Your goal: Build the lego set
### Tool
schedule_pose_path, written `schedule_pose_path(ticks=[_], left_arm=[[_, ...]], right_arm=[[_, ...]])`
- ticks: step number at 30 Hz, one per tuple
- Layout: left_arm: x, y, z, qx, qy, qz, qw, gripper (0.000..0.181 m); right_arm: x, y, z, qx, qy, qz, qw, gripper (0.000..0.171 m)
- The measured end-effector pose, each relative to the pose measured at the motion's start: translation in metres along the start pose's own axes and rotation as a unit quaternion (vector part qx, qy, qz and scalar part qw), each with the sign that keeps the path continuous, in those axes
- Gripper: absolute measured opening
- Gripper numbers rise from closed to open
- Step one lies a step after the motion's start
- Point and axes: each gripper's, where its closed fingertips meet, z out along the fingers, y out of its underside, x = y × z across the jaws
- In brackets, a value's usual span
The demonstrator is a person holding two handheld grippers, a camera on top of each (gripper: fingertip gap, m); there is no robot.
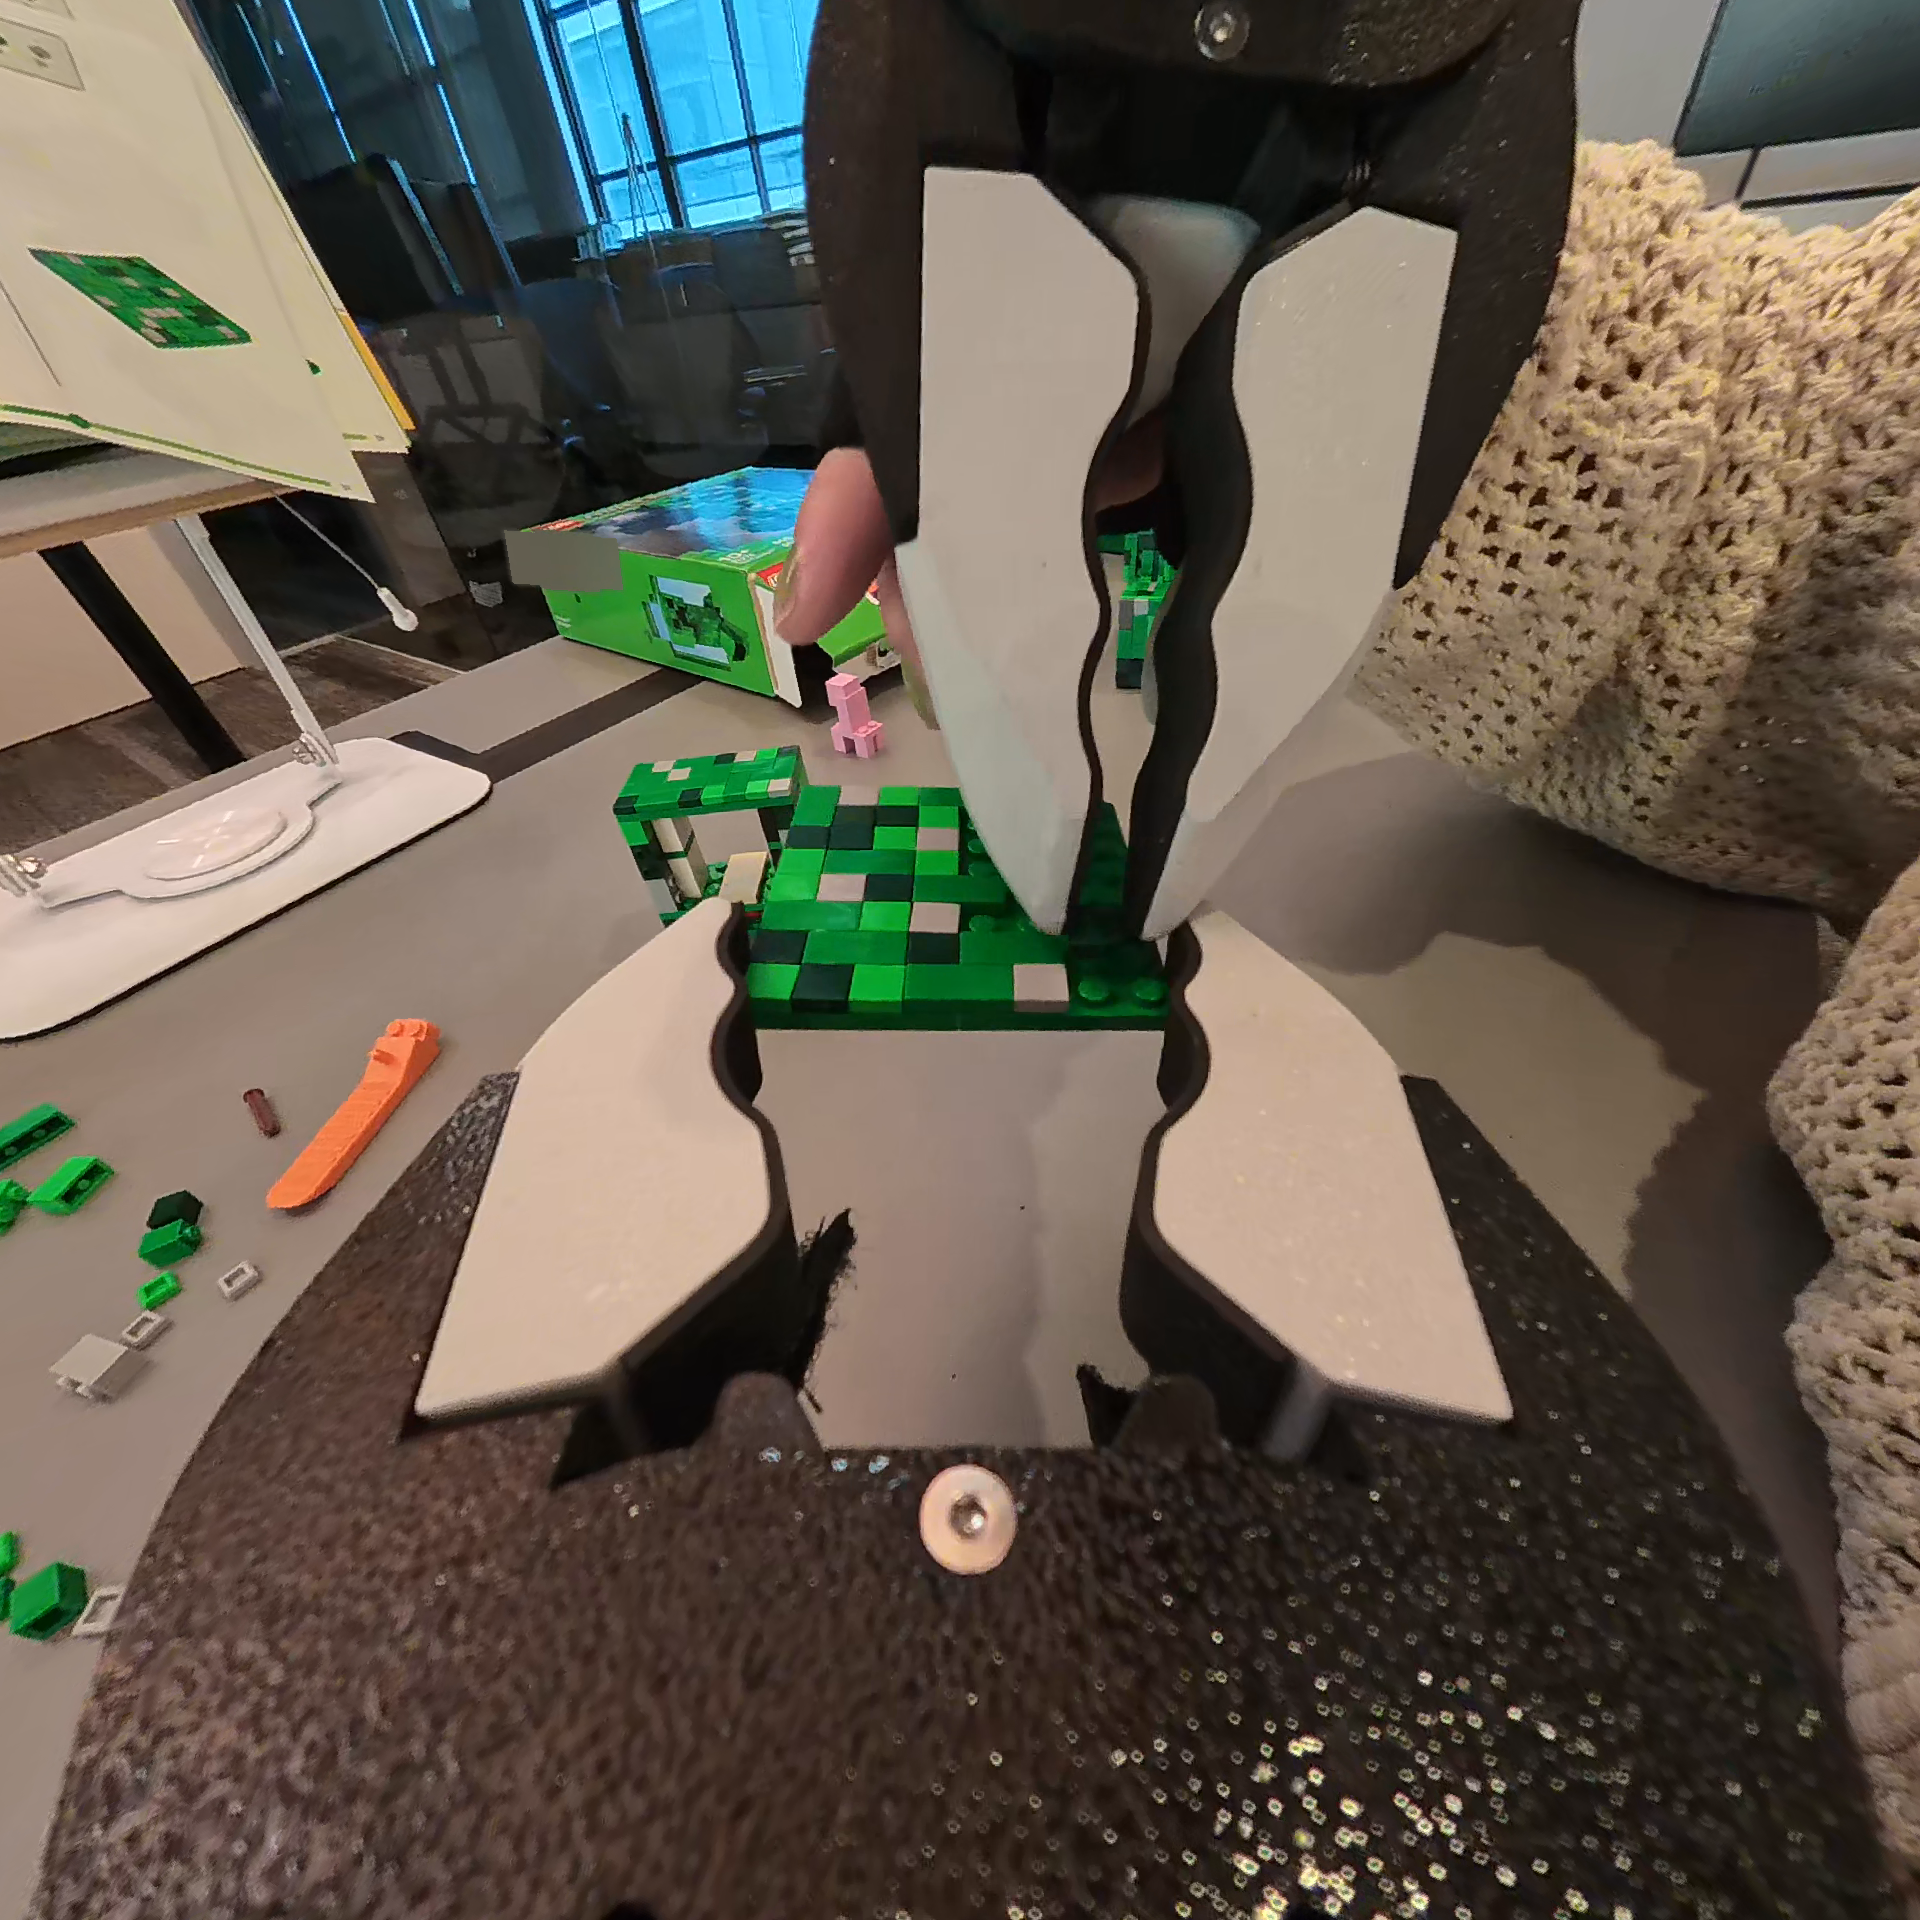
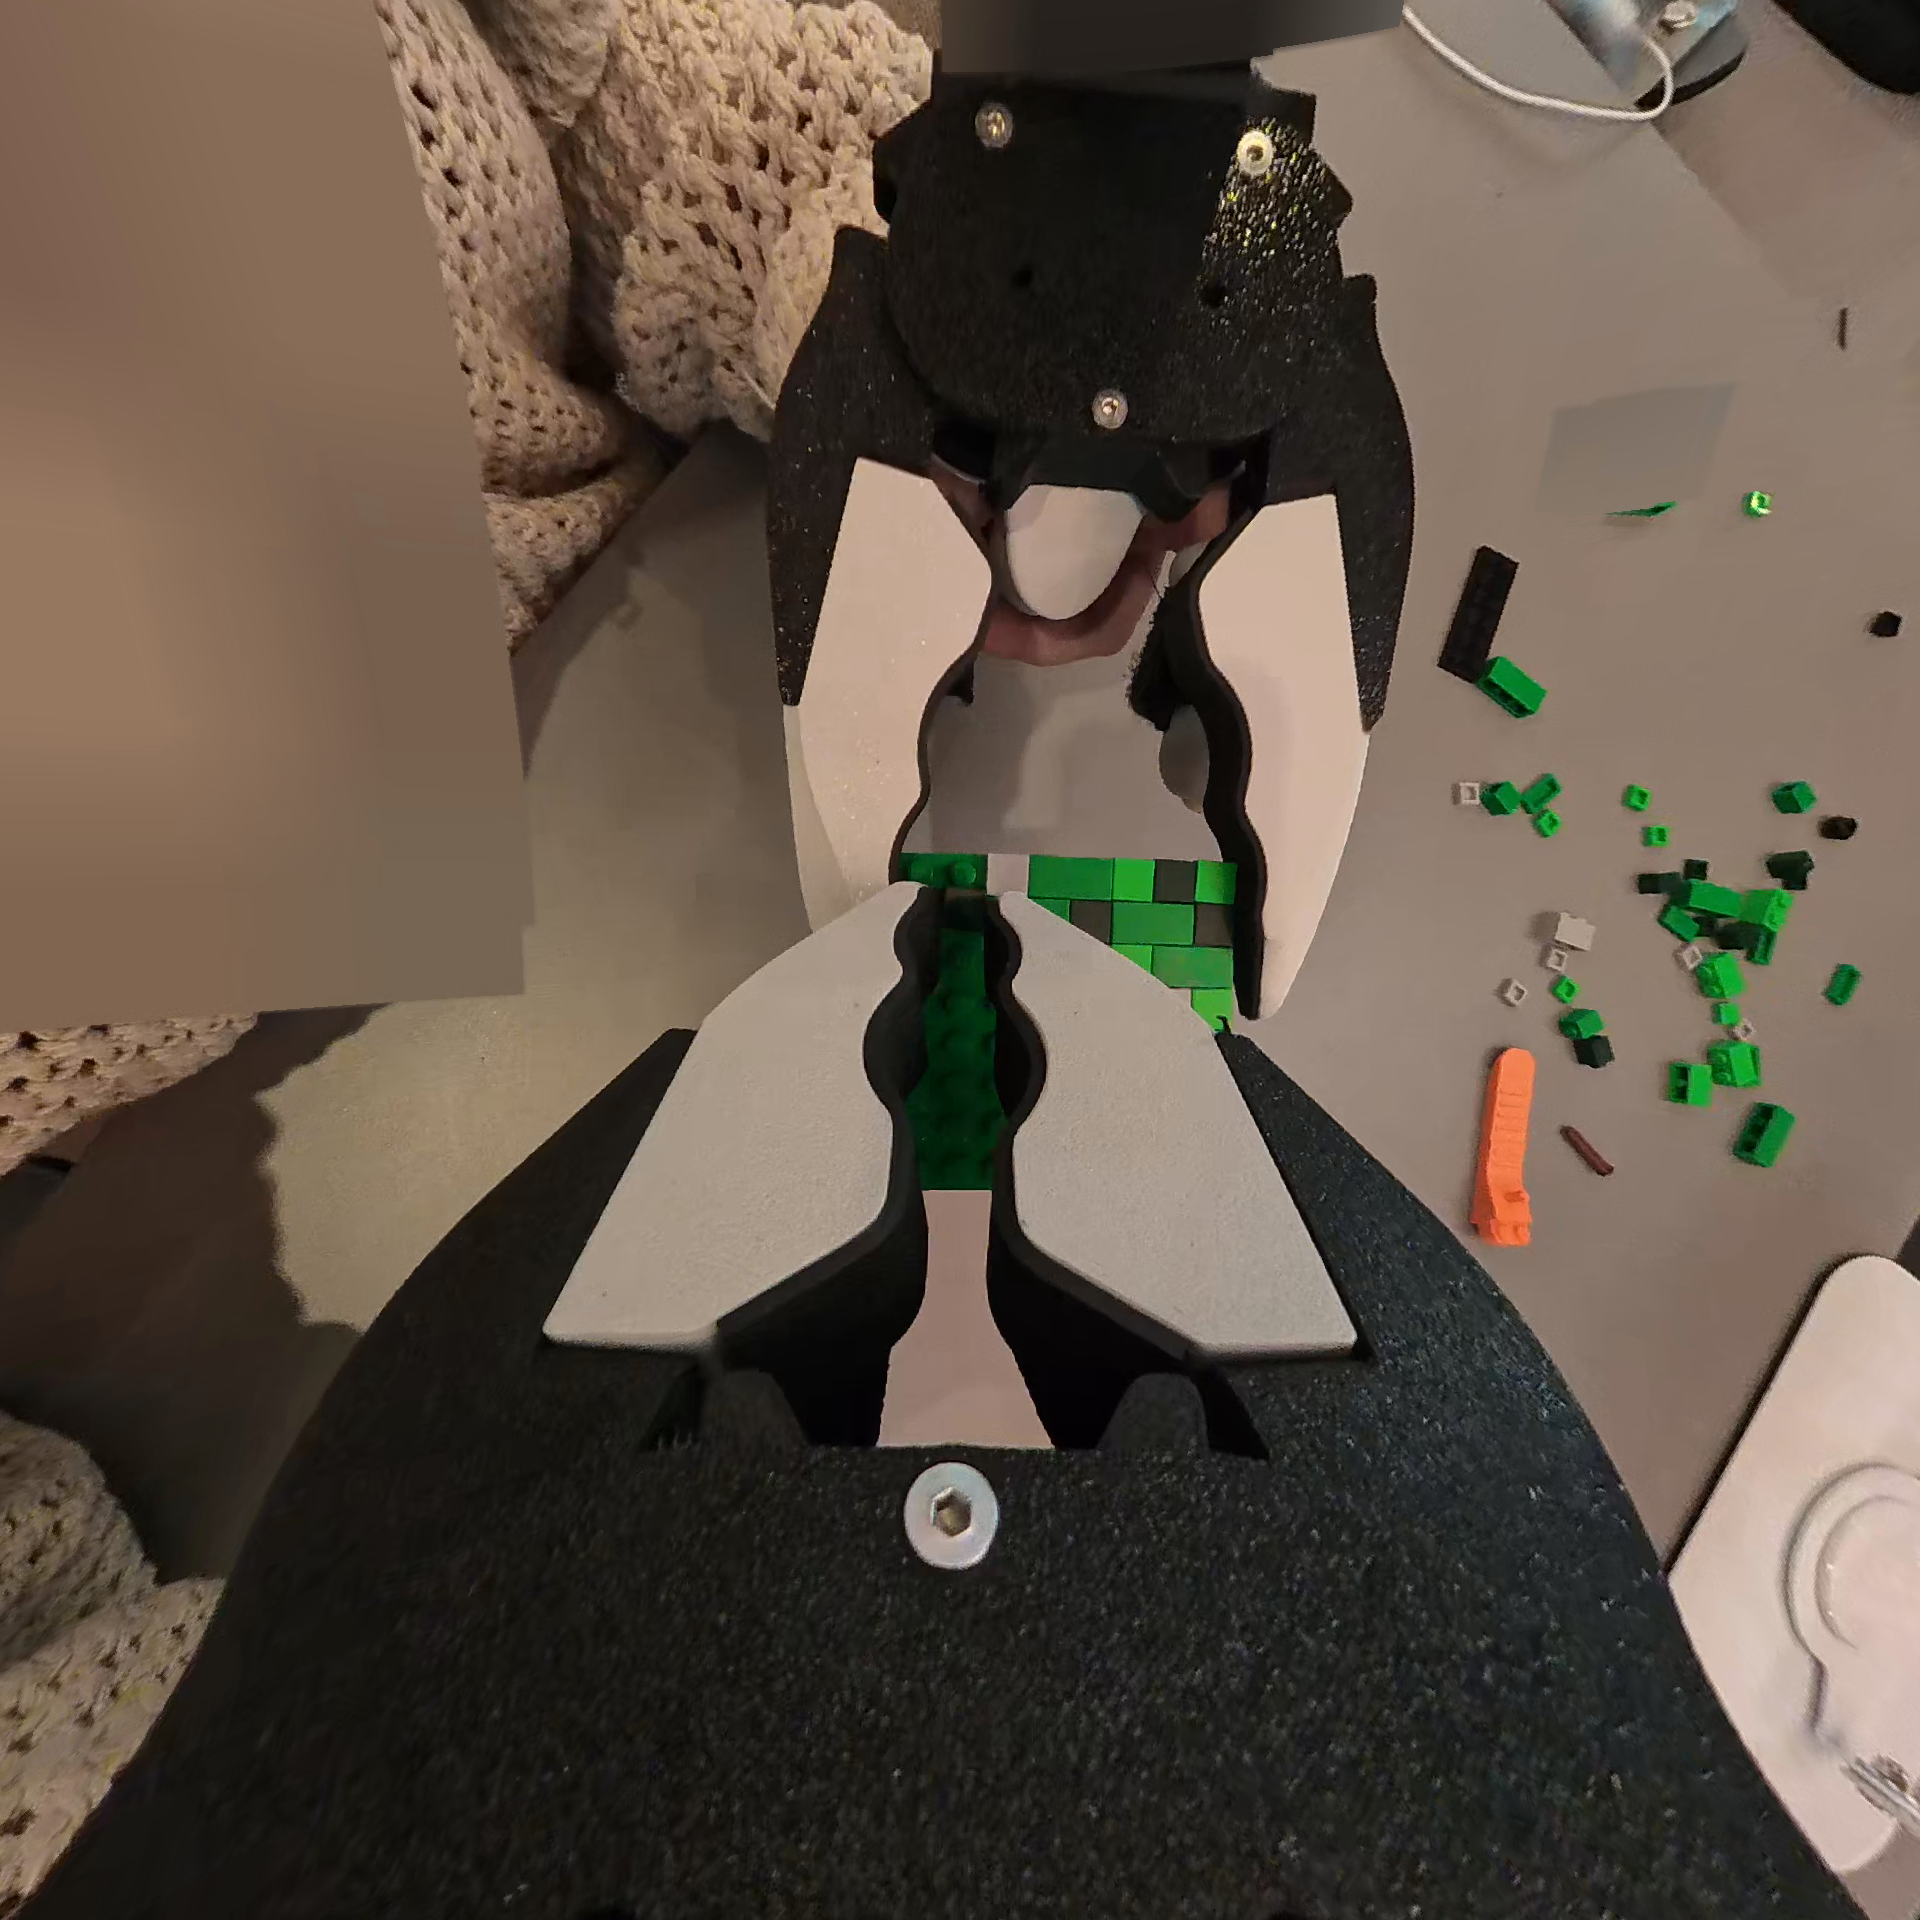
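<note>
- The grey surface [image 1: 416,935] carries everything, with a person's cream knitted sleeve [image 1: 1662,520] along its right edge.
- The left gripper [image 1: 961,977] fills the foreground of its own view, its jaws standing wide apart at either side of the near edge of the plate, gripping nothing.
- The right gripper [image 2: 951,899] comes down from above onto the plate's right portion; its jaws are nearly together, and there may be a small green piece pinched between the tips, though I cannot tell for sure.
- A green lego box [image 1: 675,582] lies on its side well behind the build.
- The green lego plate [image 1: 914,925] lies flat mid-surface, mostly tiled in light green, dark green and grey, with bare studs showing at its right side.
- A green lego frame [image 1: 707,821] stands upright just beside the plate's far left corner.
- An open instruction booklet [image 1: 156,260] is propped on a white stand [image 1: 208,831] at far left.
- An orange brick separator [image 1: 358,1112] lies left of the plate, a small brown pin [image 1: 262,1110] just beside it.
- Loose green and grey bricks [image 2: 1714,935] are scattered beyond the separator.
- A pink lego figure [image 1: 854,717] stands between the box and the frame.
</note>
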Motion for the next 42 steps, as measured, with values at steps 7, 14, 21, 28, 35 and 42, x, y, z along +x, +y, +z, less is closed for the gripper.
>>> schedule_pose_path(ticks=[7,14,21,28,35,42], left_arm=[[0.002,0.0,0.0,0.003,0.004,-0.004,1.0,0.075],[-0.002,-0.002,-0.004,0.009,-0.002,-0.011,1.0,0.075],[-0.013,-0.005,-0.011,0.018,-0.017,-0.044,0.999,0.075],[-0.014,-0.009,-0.011,0.022,-0.017,-0.068,0.997,0.075],[-0.009,-0.011,-0.009,0.023,-0.01,-0.073,0.997,0.075],[-0.009,-0.012,-0.009,0.02,-0.011,-0.071,0.997,0.075]], right_arm=[[0.0,0.001,-0.001,0.006,0.001,0.002,1.0,0.01],[0.001,0.004,-0.014,0.048,0.044,-0.008,0.998,0.024],[0.005,0.016,-0.01,0.04,0.205,-0.095,0.973,0.044],[0.01,-0.004,-0.007,0.049,0.415,-0.249,0.874,0.037],[0.014,-0.009,-0.003,0.035,0.457,-0.283,0.842,0.021],[0.013,-0.008,-0.002,0.031,0.453,-0.292,0.842,0.019]])
